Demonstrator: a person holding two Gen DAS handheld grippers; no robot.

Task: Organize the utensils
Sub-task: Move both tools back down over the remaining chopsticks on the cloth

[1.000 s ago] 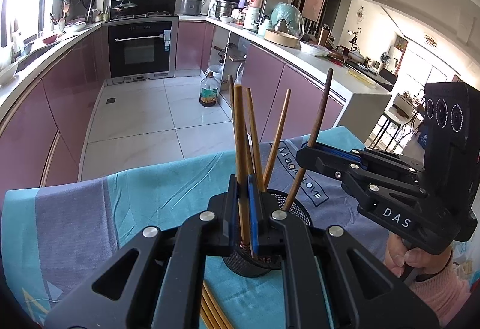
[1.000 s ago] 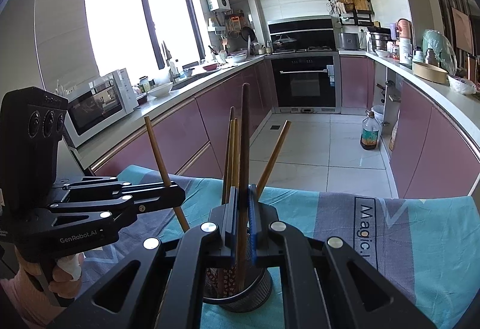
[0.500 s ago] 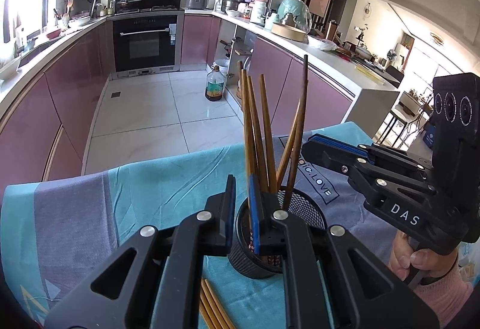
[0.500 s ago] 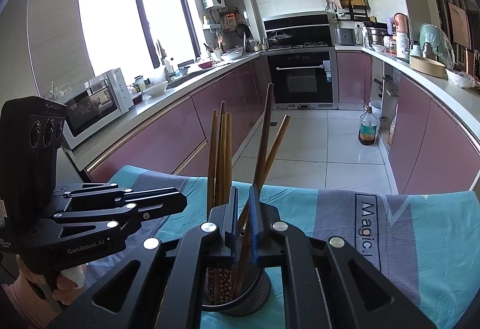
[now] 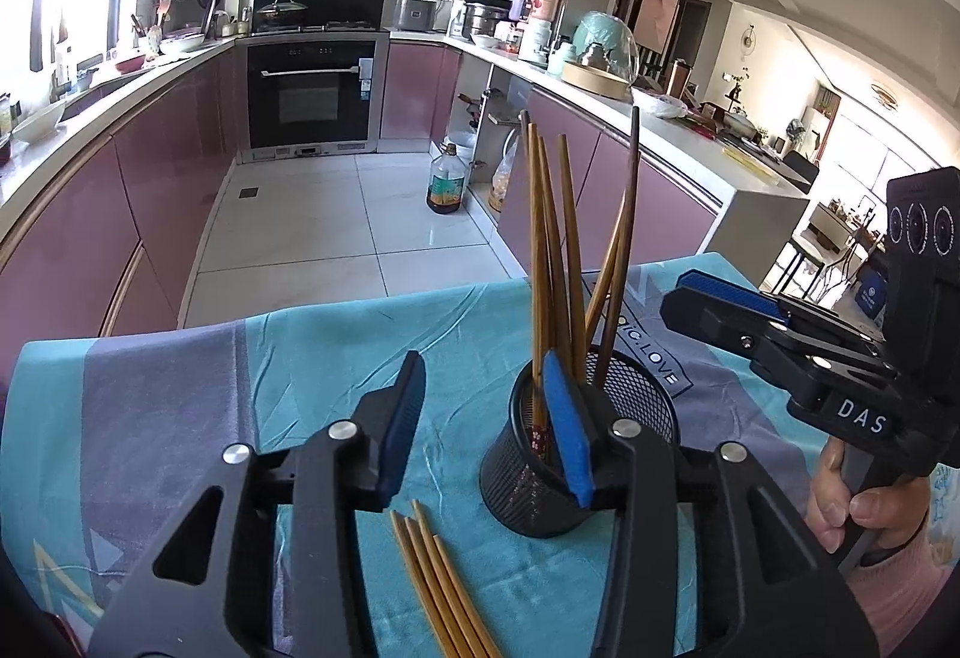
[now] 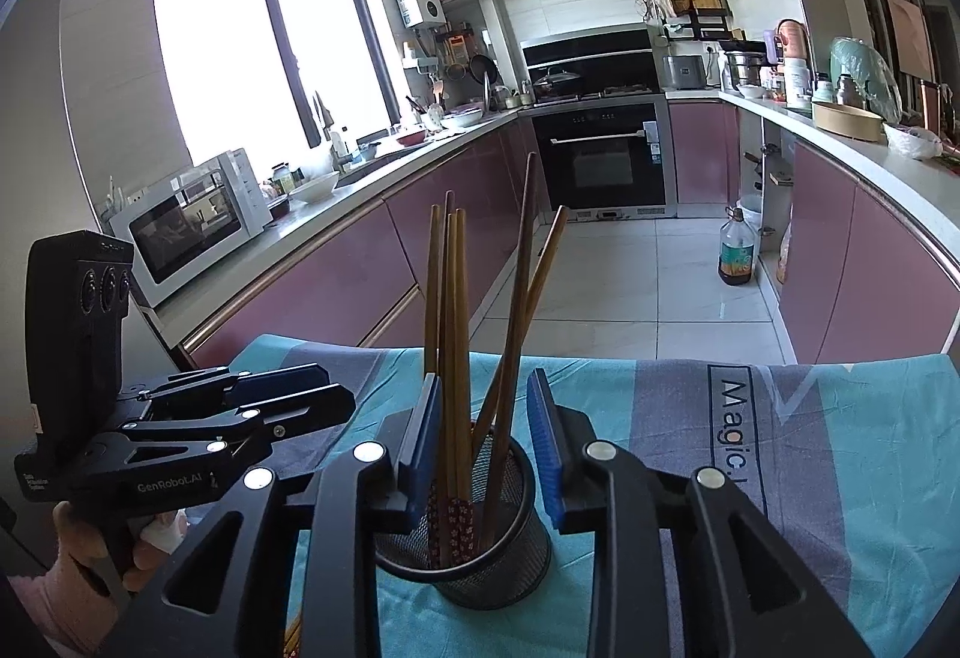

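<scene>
With both claws just having spread, left claw [image 5: 480,436] and right claw [image 6: 486,442] empty, I see loose chopsticks [image 5: 441,586] at lower centre beside the mesh holder [image 5: 576,454]: light, stiff, slippery; I'd pinch mid-shaft.

Daylight floods both views. In the right wrist view the window [image 6: 240,57] at upper left is blown out to plain white, with no detail beyond the glass. In the left wrist view the same glare burns along the upper left edge and washes the counter below it. The floor tiles [image 5: 336,226] carry soft pale reflections. Shadows on the tablecloth [image 5: 180,406] are faint and diffuse. Fisheye distortion bends cabinets and ceiling lines strongly toward the edges, and dark vignetting fills the corners. Focus is sharp throughout, with no motion blur.
</scene>
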